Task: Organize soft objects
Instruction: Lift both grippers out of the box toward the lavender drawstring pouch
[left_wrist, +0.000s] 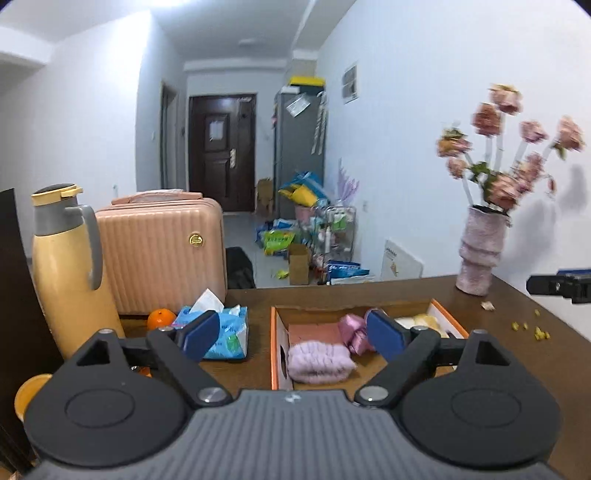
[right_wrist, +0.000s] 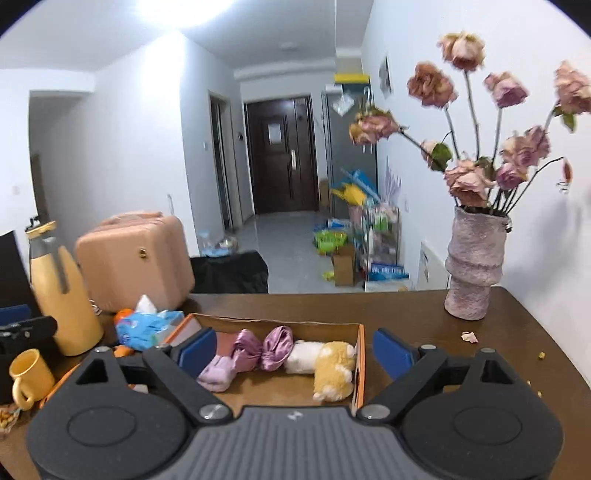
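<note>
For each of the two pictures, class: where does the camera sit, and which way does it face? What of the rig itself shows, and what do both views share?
Left wrist: sits on the left gripper, above the table's near side, facing the far door; its own open fingers show, plus part of the other gripper at the right edge.
Right wrist: sits on the right gripper, a little further right, facing the same way; its open fingers show.
Shared: the box of soft toys, the vase, the thermos, the pink suitcase.

White walls lined a grey-tiled hallway ending at a dark brown panelled door; bright ceiling light glared above the brown wooden table.
</note>
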